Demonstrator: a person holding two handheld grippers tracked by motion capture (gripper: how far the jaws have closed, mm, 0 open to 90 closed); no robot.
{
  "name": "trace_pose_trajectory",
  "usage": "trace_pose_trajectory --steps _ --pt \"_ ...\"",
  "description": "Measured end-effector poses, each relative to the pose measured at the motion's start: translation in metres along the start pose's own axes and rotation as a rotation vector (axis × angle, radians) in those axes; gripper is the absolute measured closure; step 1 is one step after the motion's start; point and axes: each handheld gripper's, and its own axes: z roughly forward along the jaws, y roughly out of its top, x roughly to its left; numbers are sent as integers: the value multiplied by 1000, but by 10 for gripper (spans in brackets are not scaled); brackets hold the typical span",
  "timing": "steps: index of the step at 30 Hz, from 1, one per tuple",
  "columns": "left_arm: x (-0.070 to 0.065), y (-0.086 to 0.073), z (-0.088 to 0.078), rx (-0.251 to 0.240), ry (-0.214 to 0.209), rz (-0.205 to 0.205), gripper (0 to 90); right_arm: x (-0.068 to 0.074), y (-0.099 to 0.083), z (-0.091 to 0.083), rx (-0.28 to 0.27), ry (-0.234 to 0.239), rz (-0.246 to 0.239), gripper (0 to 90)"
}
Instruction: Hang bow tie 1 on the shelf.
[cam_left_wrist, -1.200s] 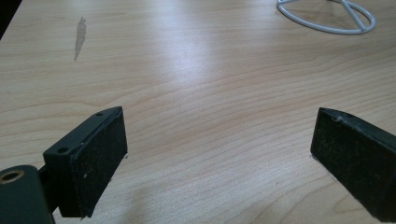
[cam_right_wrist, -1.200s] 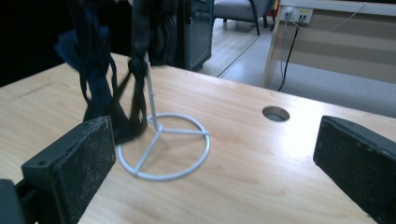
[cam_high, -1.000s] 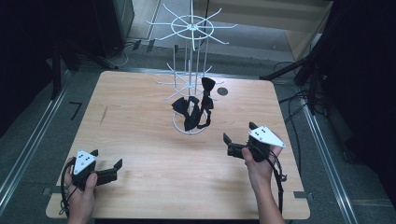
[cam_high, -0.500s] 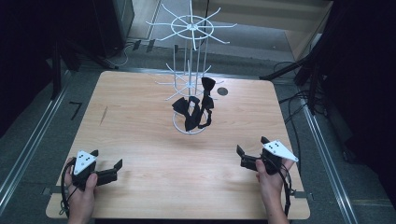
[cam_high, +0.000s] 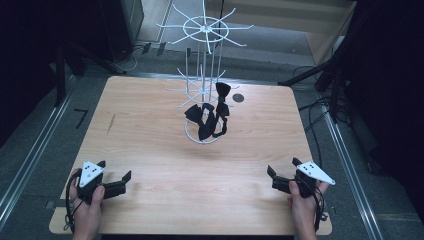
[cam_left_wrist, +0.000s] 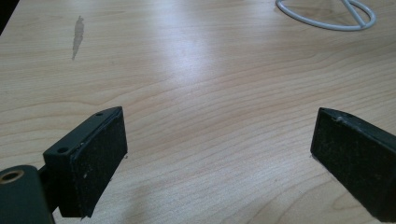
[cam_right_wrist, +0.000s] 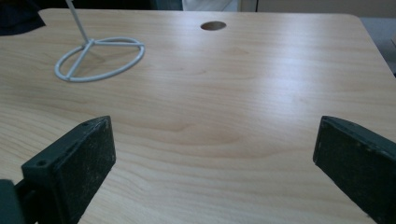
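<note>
At the near left corner of the counter (cam_high: 150, 125) the left gripper (cam_high: 114, 186) rests low over the wood, held in the person's left hand (cam_high: 87, 210). Its jaws stand wide apart with nothing between them; in the left gripper view only bare wood grain lies in the gap, and a dark smudge (cam_left_wrist: 77, 35) marks the surface farther off to the left.

Moving toward the middle, a white wire rack (cam_high: 205, 60) stands upright on a ring base (cam_high: 192, 136), well apart from both grippers. It carries spoked tiers, the widest at the top. Several black bow ties (cam_high: 206, 119) hang from its lower arms, bunched just above the base, and one more (cam_high: 223, 91) sits a little higher on the right side of the stem. The ring base shows at the top edge of the left gripper view and at the upper left of the right gripper view.

Just right of the rack and farther back, a small round hole (cam_high: 238, 98) is cut into the wood.

At the near right corner the right gripper (cam_high: 281, 176) is held by the right hand (cam_high: 302, 207), pointing inward across the wood. Its jaws are spread wide too, empty, with plain wood between them.
</note>
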Motion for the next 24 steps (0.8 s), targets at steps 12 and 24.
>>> trace_pose_trajectory --steps 12,24 --pt "0 0 0 2 -3 3 44 -29 -19 -27 17 -48 36 0" --pt "0 0 0 1 -2 1 44 -52 -33 -50 28 -87 53 0"
